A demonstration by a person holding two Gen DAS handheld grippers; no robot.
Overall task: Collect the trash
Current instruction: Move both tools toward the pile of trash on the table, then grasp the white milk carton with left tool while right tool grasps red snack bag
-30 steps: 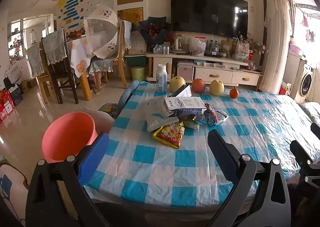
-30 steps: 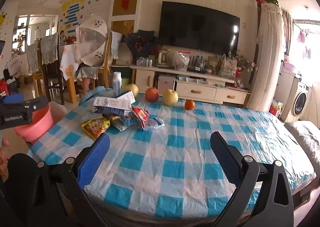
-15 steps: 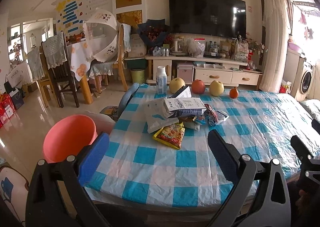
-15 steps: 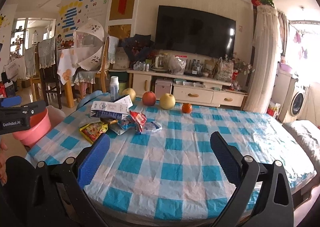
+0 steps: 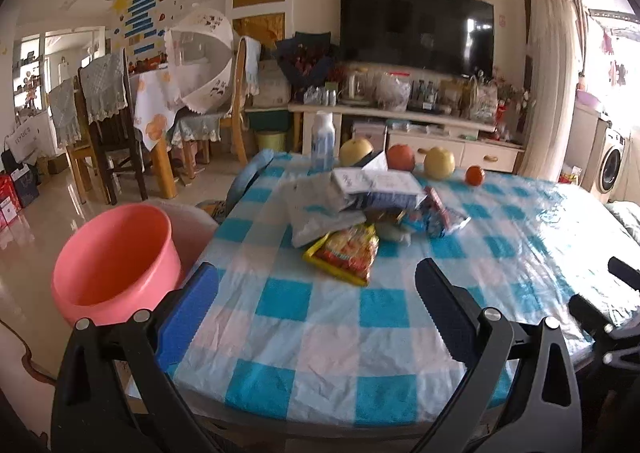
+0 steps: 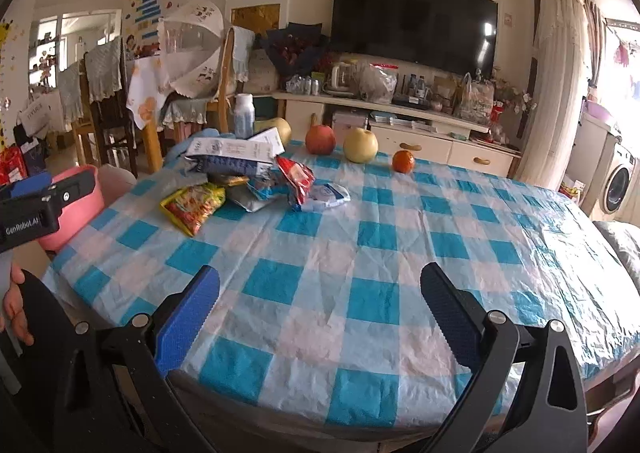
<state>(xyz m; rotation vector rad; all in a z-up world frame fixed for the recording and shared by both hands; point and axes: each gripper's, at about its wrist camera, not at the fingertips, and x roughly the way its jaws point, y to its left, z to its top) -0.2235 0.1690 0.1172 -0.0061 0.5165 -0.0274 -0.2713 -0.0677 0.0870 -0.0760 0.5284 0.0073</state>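
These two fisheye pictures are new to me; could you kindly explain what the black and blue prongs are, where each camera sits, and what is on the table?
There is no robot here. A person holds a two-finger gripper in each hand, and a camera on each one looks forward along its fingers.

The prongs at the bottom of the left wrist view are the left gripper; those in the right wrist view are the right gripper. Both are open and hold nothing.

On the checked table lies a trash pile: a yellow snack packet, a carton and crumpled wrappers. Behind it stand a bottle and a row of fruit. A pink bucket sits beside the table on the left, probably for the trash.
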